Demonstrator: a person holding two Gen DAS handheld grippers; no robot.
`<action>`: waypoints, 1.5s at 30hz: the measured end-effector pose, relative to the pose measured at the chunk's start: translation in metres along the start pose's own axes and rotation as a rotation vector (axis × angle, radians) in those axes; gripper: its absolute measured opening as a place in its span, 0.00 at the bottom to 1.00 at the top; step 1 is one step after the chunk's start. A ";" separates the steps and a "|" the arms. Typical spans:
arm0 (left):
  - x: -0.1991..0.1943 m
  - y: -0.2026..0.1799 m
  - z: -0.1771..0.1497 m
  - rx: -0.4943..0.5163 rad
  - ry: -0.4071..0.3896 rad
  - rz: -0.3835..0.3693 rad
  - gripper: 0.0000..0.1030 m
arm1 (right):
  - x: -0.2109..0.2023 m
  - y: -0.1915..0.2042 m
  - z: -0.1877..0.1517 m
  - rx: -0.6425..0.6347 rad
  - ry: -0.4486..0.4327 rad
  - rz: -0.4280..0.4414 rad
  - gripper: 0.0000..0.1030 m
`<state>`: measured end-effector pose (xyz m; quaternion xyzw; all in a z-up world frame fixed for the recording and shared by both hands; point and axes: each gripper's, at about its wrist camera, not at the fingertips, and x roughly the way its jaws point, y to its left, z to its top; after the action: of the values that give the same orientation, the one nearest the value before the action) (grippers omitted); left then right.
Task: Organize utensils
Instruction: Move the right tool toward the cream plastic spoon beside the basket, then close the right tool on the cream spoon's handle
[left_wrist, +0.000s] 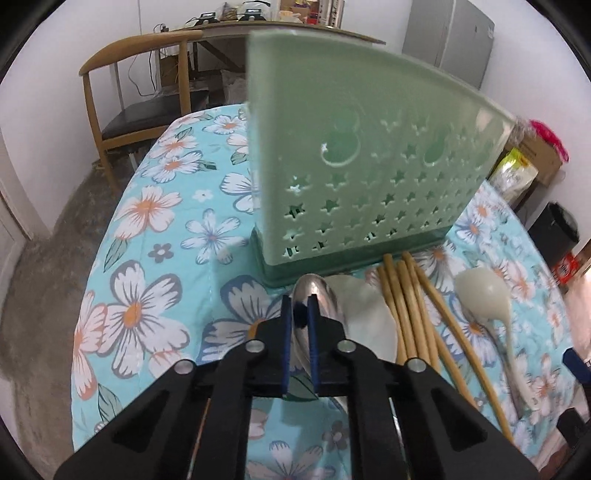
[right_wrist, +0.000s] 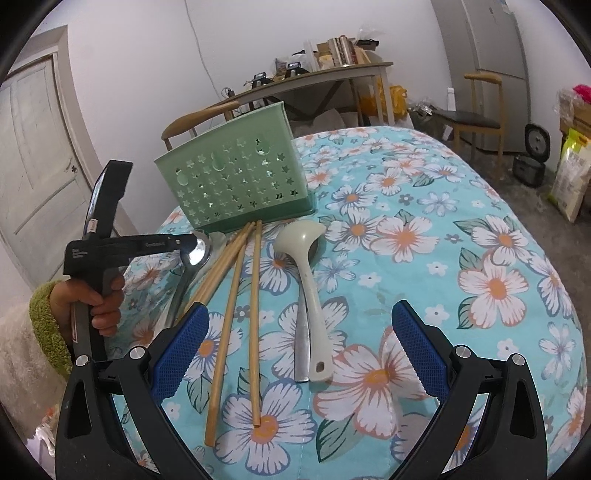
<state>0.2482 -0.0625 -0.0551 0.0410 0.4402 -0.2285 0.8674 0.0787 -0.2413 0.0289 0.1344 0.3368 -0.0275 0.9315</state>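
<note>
A green utensil holder with star holes (left_wrist: 369, 162) (right_wrist: 236, 173) stands on the floral tablecloth. My left gripper (left_wrist: 298, 308) (right_wrist: 184, 242) is shut on a metal spoon (left_wrist: 317, 295) (right_wrist: 197, 251), its bowl lifted just in front of the holder's base. Several wooden chopsticks (left_wrist: 410, 314) (right_wrist: 236, 295) lie beside it. A cream plastic ladle (left_wrist: 487, 295) (right_wrist: 306, 266) lies to their right over a metal utensil handle (right_wrist: 302, 350). My right gripper (right_wrist: 299, 347) is open, low above the ladle's handle end.
The table has a blue floral cloth (right_wrist: 443, 258). A wooden chair (left_wrist: 122, 92) stands beyond the far edge, another chair (right_wrist: 476, 110) at the right. A cluttered desk (right_wrist: 314, 77) lines the back wall, with a grey fridge (left_wrist: 450, 40) beside it. Bags and a cooker sit on the floor.
</note>
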 end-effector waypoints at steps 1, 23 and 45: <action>-0.002 0.001 0.000 -0.009 -0.002 -0.013 0.03 | -0.002 0.001 0.000 -0.001 -0.001 -0.002 0.92; -0.091 0.071 -0.054 -0.281 -0.084 -0.133 0.01 | 0.022 0.069 0.032 0.016 0.166 0.357 0.63; -0.072 0.120 -0.087 -0.407 -0.078 -0.171 0.01 | 0.143 0.121 0.018 0.025 0.523 0.236 0.09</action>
<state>0.1989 0.0944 -0.0669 -0.1812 0.4454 -0.2089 0.8516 0.2177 -0.1242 -0.0205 0.1867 0.5472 0.1128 0.8081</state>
